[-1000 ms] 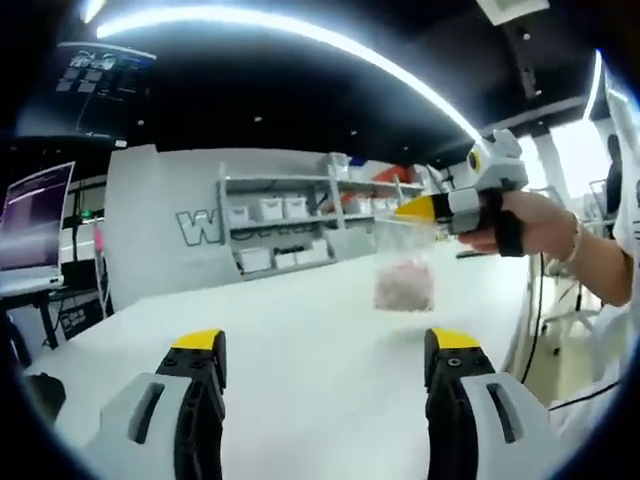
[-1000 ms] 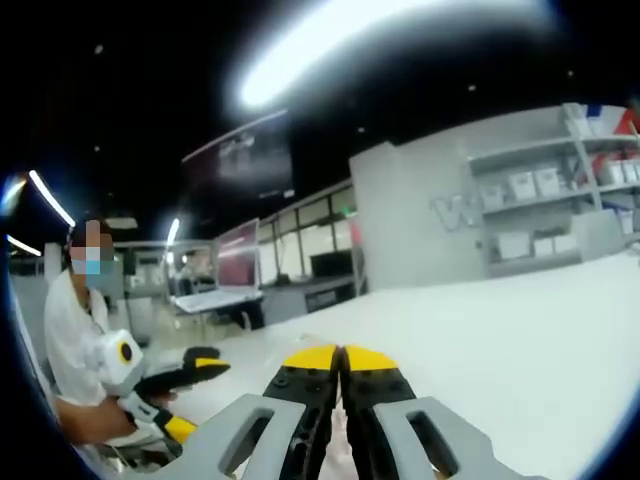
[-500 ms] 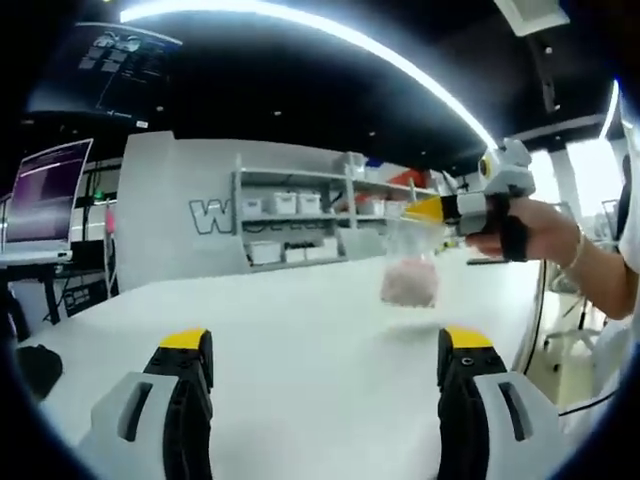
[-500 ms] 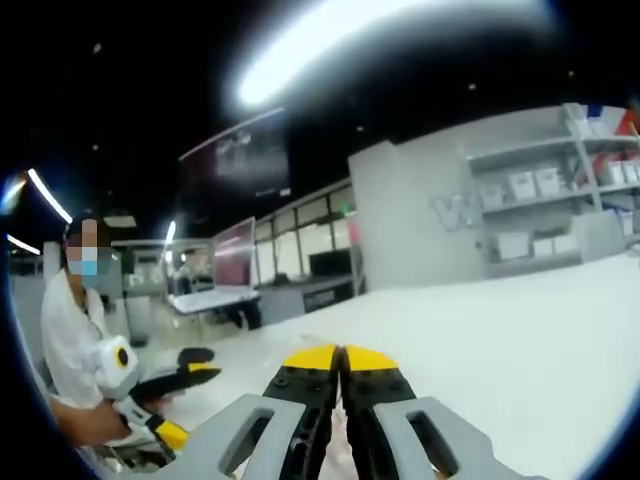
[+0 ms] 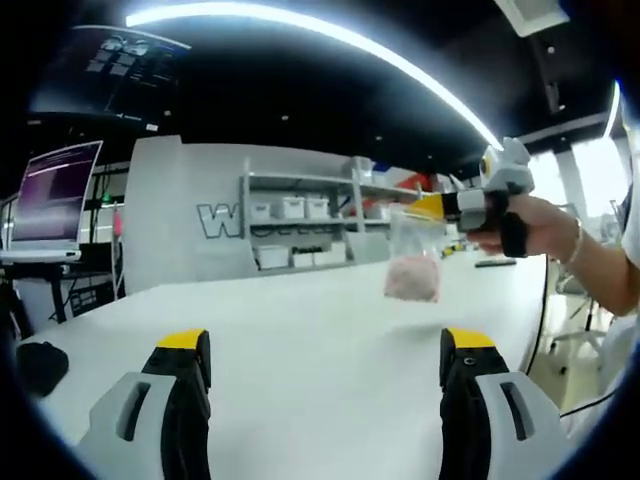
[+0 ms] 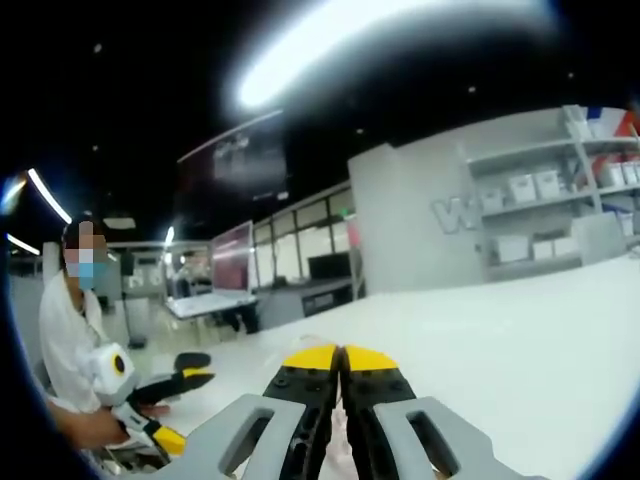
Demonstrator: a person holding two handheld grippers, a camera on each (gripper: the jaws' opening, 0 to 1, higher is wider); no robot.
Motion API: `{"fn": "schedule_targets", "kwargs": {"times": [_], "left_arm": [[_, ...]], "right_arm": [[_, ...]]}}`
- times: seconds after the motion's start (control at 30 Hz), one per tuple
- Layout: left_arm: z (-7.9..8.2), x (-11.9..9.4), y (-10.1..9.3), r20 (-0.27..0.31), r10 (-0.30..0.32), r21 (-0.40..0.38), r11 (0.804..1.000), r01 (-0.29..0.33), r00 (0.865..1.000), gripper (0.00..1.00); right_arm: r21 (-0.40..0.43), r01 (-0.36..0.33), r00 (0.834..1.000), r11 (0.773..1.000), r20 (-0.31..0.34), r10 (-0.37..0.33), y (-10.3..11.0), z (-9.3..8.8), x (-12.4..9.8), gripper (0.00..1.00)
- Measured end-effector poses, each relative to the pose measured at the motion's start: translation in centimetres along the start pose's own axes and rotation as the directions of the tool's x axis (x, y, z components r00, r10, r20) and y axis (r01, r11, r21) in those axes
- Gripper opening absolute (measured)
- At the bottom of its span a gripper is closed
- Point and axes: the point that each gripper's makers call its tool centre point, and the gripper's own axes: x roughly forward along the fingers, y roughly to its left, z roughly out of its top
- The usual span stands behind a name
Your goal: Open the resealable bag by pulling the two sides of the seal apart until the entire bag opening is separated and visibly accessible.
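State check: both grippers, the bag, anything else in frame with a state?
left gripper: open, fingers wide apart, holding nothing, above the white table.
right gripper: shut on the bag's top edge.
resealable bag: hanging in the air from the right gripper, pink contents settled at the bottom; seal too small to tell.
monitor: on, screen lit.

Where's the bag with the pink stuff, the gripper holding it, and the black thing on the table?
resealable bag [image 5: 412,272], left gripper view, on its pink contents
right gripper [image 5: 432,207], left gripper view, yellow tips pinching the bag's top
black object [image 5: 42,366], left gripper view, its middle
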Motion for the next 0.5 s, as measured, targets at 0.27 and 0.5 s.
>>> {"fn": "schedule_targets", "kwargs": {"times": [0.27,0.5], "left_arm": [[-0.1,0.1,-0.1,-0.005,-0.002,0.004,1.000,0.002,1.000,0.93],[-0.3,0.2,-0.4,-0.011,-0.016,0.005,1.000,0.016,1.000,0.92]], "right_arm": [[-0.001,0.008,1.000,1.000,0.001,-0.008,-0.7,0.2,0.4,0.00],[0.015,0.017,1.000,1.000,-0.003,-0.017,-1.7,0.2,1.0,0.00]]}}
